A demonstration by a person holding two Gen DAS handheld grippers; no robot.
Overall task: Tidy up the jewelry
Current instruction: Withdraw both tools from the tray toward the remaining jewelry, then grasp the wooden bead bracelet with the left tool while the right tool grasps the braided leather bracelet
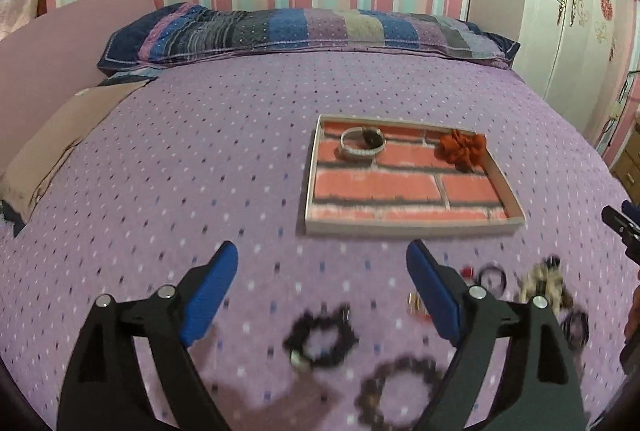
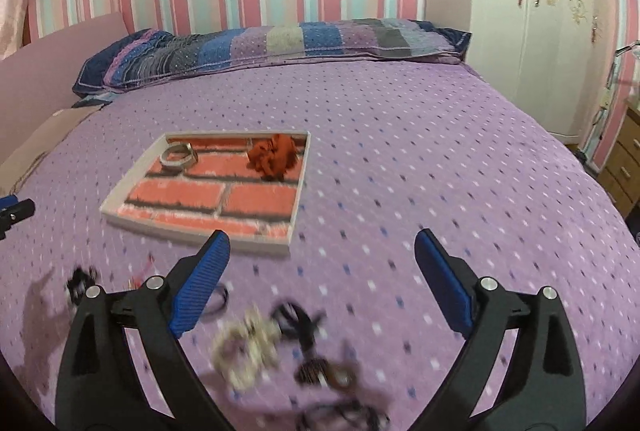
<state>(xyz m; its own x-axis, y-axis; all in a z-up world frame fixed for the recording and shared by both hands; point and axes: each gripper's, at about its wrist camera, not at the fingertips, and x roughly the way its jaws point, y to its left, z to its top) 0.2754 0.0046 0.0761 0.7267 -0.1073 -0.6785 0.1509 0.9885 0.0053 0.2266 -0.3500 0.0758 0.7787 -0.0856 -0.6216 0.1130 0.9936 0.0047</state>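
Above the near edge of the purple bedspread, the left gripper is hanging with its blue pads wide apart and nothing between them, and the right gripper is doing the same. Just below the left one a black scrunchie and a dark beaded bracelet are lying loose on the cloth; under the right one a cream scrunchie is sitting among dark hair ties. Farther out, the brick-patterned tray is already holding a silver bangle and an orange scrunchie. The step looks like the next pick. Each gripper is best lowering over one piece only, straddling its band, closing gently so neighbours are not dragging along.
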